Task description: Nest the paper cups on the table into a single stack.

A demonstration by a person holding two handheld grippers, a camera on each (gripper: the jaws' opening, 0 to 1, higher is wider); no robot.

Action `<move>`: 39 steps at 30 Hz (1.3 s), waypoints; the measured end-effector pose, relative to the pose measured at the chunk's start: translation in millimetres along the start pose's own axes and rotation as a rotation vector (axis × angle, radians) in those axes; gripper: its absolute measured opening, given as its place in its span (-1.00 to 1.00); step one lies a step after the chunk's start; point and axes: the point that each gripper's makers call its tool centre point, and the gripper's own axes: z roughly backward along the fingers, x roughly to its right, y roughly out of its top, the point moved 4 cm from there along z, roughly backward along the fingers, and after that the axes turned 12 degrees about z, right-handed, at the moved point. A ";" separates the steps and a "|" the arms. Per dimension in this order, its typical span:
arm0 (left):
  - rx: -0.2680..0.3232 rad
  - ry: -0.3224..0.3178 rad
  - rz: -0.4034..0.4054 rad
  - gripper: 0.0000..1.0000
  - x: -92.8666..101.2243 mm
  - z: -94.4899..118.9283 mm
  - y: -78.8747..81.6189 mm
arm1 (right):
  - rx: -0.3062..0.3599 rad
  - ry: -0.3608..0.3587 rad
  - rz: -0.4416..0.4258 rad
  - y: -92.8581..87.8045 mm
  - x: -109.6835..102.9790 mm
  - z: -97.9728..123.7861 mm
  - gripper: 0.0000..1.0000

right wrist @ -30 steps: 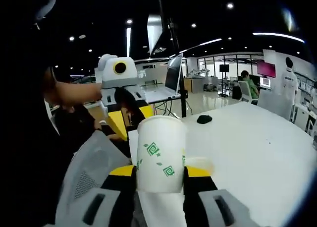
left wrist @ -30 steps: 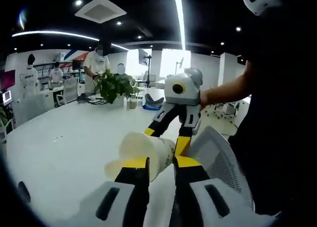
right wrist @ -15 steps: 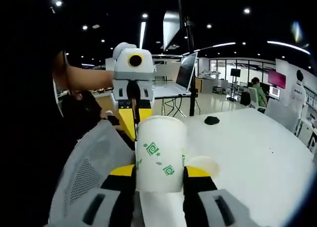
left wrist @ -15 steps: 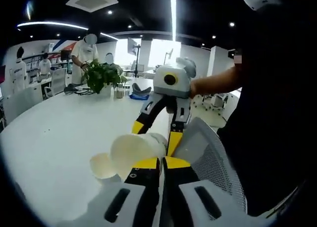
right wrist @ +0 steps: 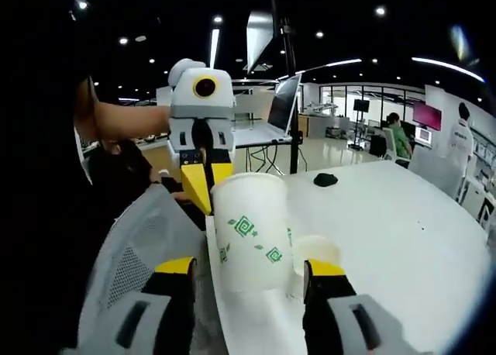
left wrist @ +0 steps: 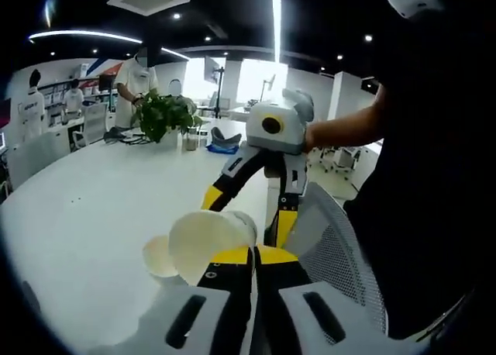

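At counter edge: left gripper jaws clamped on cup rim, right gripper jaws wide, empty; smaller cup beside, unstacked.

1. Dark ceiling, bright strip lights and spot lights; windows blown out.
2. White table evenly lit, soft shadows.
3. Heavy fisheye bending at edges; slight blur throughout.

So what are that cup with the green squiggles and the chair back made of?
The cup looks like paper: matte white wall, rolled rim, flat green print. It stands between the right gripper's fingers. The chair back looks like grey mesh, likely woven plastic fabric: fine holes show through it.
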 end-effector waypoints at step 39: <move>-0.175 0.103 -0.194 -1.00 -44.1 0.2 20.8 | -0.008 -0.309 -0.268 -31.1 11.9 32.4 0.99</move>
